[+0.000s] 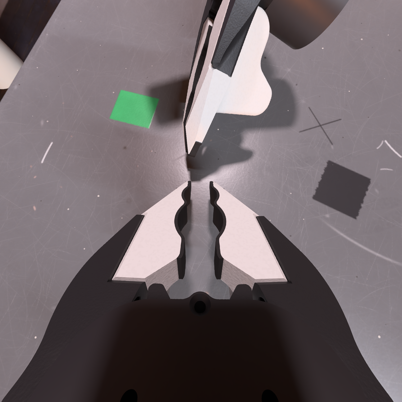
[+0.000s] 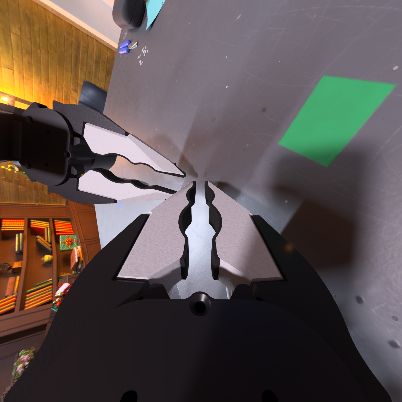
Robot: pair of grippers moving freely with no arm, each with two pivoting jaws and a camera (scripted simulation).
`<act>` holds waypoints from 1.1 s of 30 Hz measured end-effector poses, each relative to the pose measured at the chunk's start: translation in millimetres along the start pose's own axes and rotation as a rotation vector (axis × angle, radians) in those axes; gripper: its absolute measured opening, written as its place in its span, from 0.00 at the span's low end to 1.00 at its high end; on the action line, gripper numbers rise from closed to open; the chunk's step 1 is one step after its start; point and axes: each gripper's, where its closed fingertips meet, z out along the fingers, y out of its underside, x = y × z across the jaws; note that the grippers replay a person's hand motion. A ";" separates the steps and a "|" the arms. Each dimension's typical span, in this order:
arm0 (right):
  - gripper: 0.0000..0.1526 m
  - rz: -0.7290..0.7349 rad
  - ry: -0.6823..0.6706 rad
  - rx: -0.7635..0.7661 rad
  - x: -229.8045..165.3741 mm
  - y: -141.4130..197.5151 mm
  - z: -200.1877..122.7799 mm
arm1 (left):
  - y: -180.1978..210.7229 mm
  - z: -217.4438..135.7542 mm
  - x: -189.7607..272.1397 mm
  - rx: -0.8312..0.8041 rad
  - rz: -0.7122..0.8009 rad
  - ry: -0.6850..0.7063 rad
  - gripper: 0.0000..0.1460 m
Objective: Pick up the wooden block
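Scratched grey table point(image 1: 76, 217) with a flat green square point(image 1: 134, 108) and a dark square patch point(image 1: 341, 188)

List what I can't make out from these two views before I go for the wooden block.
- Wooden block: in neither view; may be off-frame or behind a gripper body.
- Table near edge, both views: hidden by each view's own dark body.
- Small blue objects, right wrist view: too small to identify.

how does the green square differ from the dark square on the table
The green square is bright with clean straight edges; the dark square is charcoal, barely darker than the table, with ragged edges. In the left wrist view the green one lies left of the right gripper, the dark one right. Both lie flat.
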 end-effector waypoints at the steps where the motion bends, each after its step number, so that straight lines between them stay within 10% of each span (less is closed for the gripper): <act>1: 0.04 0.001 -0.007 0.001 -0.3 -0.2 -0.9 | 0.1 0.0 -0.2 -0.001 -0.001 0.000 0.11; 12: 0.00 -0.065 0.044 0.044 3.8 3.9 -28.2 | 0.2 -0.1 -0.2 0.002 -0.010 0.011 0.11; 23: 0.08 -0.678 0.413 -0.111 30.1 26.8 -49.6 | -0.6 0.1 -2.5 0.008 0.055 -0.021 0.11; 33: 0.17 -0.758 0.468 -0.171 46.1 33.1 -90.0 | -11.9 -28.4 -8.6 0.115 -0.015 0.059 0.11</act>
